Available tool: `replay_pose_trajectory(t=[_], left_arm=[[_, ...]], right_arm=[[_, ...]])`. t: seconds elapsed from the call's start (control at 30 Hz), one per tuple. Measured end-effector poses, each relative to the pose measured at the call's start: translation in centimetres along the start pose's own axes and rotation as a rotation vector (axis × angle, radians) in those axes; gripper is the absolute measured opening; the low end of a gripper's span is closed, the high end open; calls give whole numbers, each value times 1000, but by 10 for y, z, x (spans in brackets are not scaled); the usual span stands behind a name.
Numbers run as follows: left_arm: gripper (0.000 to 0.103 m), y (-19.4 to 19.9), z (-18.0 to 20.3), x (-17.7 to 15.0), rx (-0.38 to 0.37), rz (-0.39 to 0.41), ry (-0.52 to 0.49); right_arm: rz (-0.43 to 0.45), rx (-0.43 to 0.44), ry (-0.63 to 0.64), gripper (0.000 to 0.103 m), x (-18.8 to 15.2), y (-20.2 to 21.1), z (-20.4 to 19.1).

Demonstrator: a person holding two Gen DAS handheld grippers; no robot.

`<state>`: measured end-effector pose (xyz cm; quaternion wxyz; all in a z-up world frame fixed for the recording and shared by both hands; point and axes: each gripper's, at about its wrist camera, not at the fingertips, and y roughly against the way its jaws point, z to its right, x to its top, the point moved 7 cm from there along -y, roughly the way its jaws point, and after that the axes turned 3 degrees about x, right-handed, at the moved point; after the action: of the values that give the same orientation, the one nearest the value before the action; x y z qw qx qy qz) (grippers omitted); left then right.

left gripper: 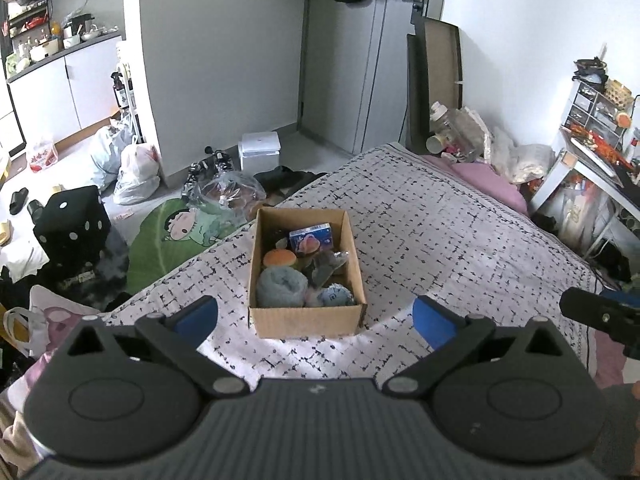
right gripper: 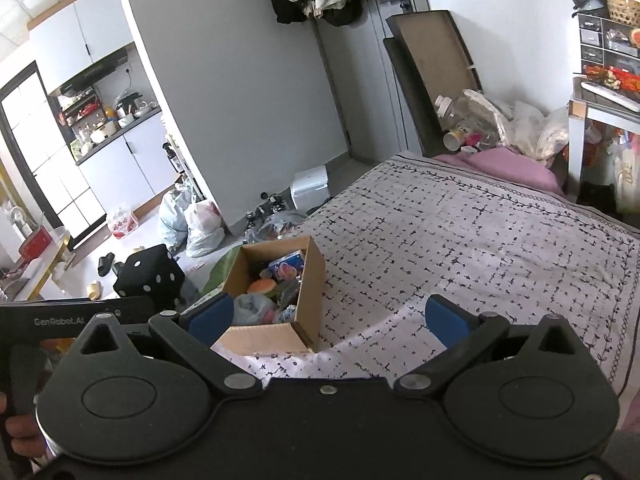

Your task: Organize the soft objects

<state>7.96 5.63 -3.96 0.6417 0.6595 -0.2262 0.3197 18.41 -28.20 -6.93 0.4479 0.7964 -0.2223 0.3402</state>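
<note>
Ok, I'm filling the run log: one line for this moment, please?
left hand-held gripper: open, empty | right hand-held gripper: open, empty | cardboard box: on bed, holds soft items

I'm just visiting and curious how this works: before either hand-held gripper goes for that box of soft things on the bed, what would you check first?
1. Left hand-held gripper open and empty: ok.
2. Right hand-held gripper open and empty: ok.
3. Cardboard box upright on the bed cover, top open: ok.
4. Soft items reachable from above, such as the blue-grey rolled towel and the orange-topped plush: ok.
5. Bed cover around the box bare of loose items: ok.
6. What lies under the top layer in the box: cannot tell.
</note>
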Motion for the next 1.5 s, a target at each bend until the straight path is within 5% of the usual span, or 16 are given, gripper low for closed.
replay_pose_trajectory(t=[0.67, 1.5], left_arm=[[103, 28, -13, -26, 8, 5, -18], [103, 41, -14, -24, -14, 46, -8]], right_arm=[[5, 2, 26, 103, -25, 27, -13], [41, -20, 90, 103, -18, 39, -28]])
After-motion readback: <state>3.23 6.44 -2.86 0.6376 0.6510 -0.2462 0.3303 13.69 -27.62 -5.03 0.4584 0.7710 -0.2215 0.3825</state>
